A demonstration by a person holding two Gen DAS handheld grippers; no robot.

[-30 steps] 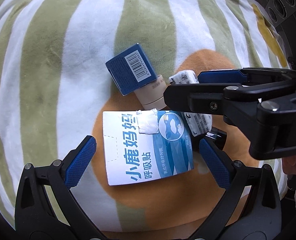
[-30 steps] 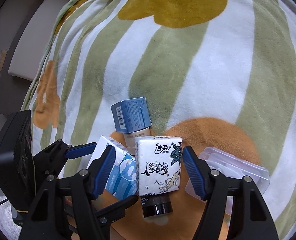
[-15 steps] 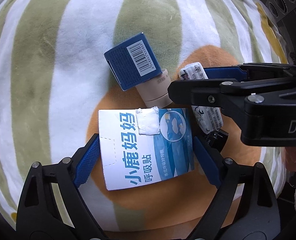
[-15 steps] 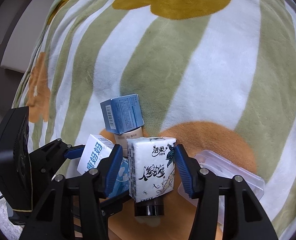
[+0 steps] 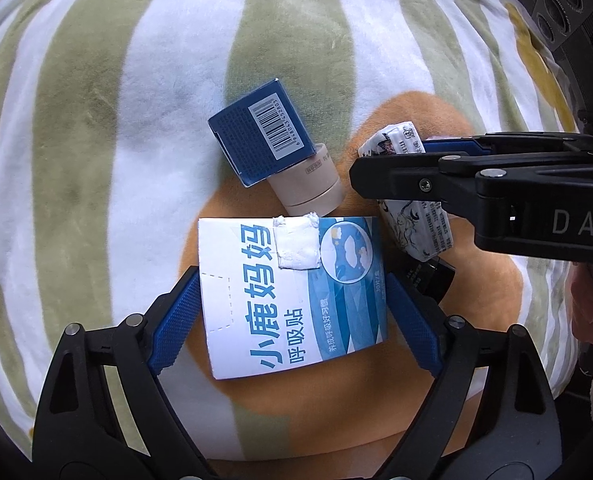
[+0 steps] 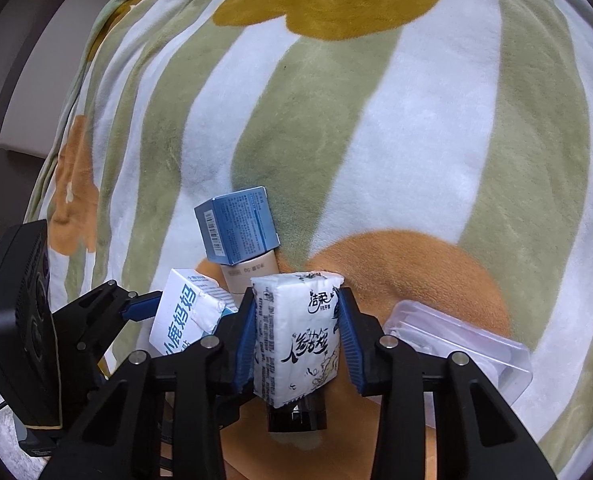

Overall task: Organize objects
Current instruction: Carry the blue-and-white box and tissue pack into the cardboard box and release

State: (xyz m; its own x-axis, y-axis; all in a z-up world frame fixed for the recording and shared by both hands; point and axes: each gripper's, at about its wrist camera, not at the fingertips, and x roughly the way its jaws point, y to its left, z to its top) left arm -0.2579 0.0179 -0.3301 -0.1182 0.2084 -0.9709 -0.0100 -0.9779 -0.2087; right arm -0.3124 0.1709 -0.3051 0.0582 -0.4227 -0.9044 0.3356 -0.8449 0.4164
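On the striped blanket (image 6: 376,128): two boxes, one tube, one tissue pack (image 6: 298,332) pinched by right gripper (image 6: 296,340); left gripper (image 5: 292,324) clasped the white-blue box (image 5: 292,292).

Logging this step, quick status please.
Left tongs shut on white-blue box. Right tongs shut on tissue pack. Beige tube, dark blue carton crowd close.

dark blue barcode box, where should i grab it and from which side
Take the dark blue barcode box across its two long side faces, coming from above. It lies tilted, its lower end propped on the beige tube, so the sides and the far end over the blanket are free. Avoid the tube end, which is crowded by the white and blue carton.
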